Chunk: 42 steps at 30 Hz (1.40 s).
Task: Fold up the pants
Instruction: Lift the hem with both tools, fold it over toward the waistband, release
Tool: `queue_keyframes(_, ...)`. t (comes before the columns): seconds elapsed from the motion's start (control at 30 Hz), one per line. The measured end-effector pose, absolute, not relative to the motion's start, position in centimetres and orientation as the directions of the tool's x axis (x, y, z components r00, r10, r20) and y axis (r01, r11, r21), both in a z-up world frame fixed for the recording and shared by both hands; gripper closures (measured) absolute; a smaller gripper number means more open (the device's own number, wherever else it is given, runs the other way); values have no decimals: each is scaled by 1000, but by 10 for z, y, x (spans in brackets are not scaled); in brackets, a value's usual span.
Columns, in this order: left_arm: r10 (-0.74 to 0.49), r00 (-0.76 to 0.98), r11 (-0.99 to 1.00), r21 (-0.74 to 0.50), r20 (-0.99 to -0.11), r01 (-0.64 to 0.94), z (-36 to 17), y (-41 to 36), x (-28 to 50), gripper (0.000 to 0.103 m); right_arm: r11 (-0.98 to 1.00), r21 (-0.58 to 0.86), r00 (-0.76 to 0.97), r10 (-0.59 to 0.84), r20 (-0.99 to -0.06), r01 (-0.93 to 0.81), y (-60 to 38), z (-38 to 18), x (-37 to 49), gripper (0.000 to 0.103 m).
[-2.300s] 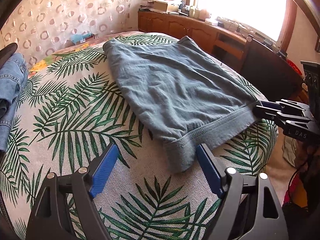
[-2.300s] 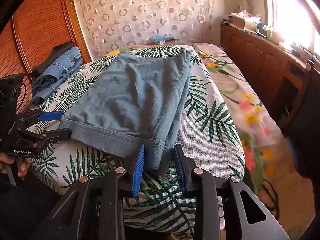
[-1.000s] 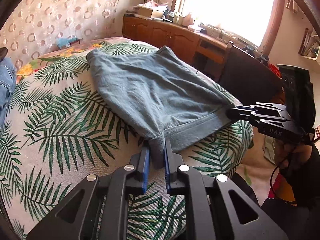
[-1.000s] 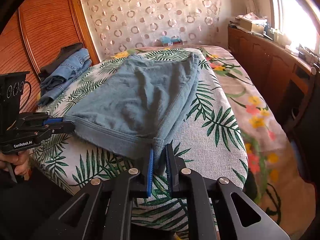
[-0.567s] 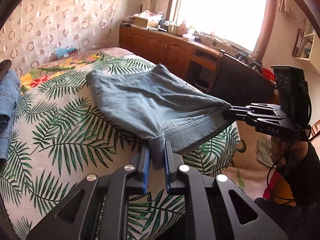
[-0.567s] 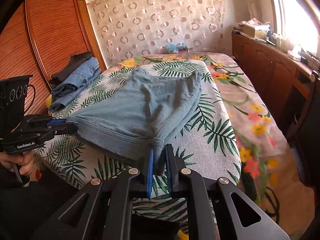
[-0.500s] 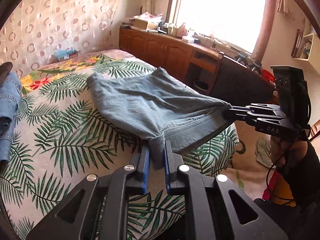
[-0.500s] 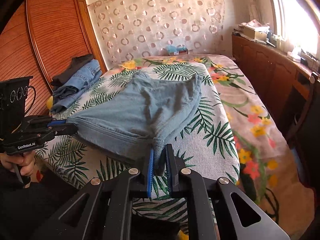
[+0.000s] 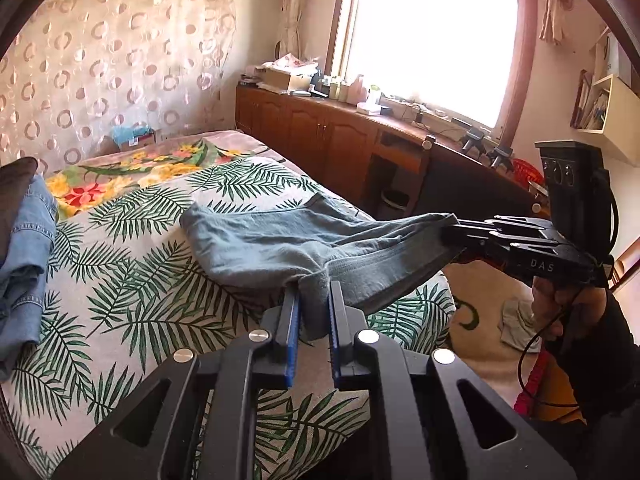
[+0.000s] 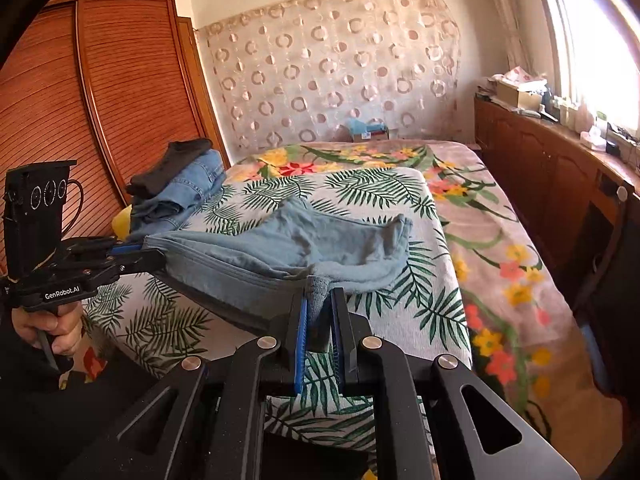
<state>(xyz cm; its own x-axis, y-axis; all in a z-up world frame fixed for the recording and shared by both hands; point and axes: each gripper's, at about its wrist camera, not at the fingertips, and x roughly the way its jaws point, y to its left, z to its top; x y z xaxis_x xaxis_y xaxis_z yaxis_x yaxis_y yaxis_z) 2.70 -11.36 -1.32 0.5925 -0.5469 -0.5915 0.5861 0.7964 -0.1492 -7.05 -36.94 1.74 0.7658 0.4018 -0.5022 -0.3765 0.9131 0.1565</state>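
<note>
Clearly the left gripper point(image 9: 313, 312) is clamped on one waistband corner of the blue-grey pants point(image 9: 280, 240), low centre; the right gripper point(image 10: 319, 312) pinches the other. Waistband hangs taut above the bed point(image 10: 400, 184), legs trailing mid-frame. Soft, light, floppy cloth: corners are the sound hold.

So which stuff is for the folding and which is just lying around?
For the folding:
- blue-grey pants
- left gripper and right gripper, each clamped on a waistband corner

Just lying around:
- stacked jeans
- tissue box
- clutter on the cabinet
</note>
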Motion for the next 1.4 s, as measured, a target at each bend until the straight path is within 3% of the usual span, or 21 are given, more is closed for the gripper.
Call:
queue_keyframes(0.47,-510,563,819,-165,-651,550,-41,-116,62,89,918,198,754,396,-524,-345,-368,-1,-35,92)
queue_keyframes(1.1,-446,621,853,-96,-645,513,-20,-130,131,89,939,128,802,340,-491,-320,-346,11,28,92)
queue_keyframes(1.4,-399,581,877,-110,-709,468,-54,-129,163,89,942,138,756,329,-566,-306,-336,-15,69,92)
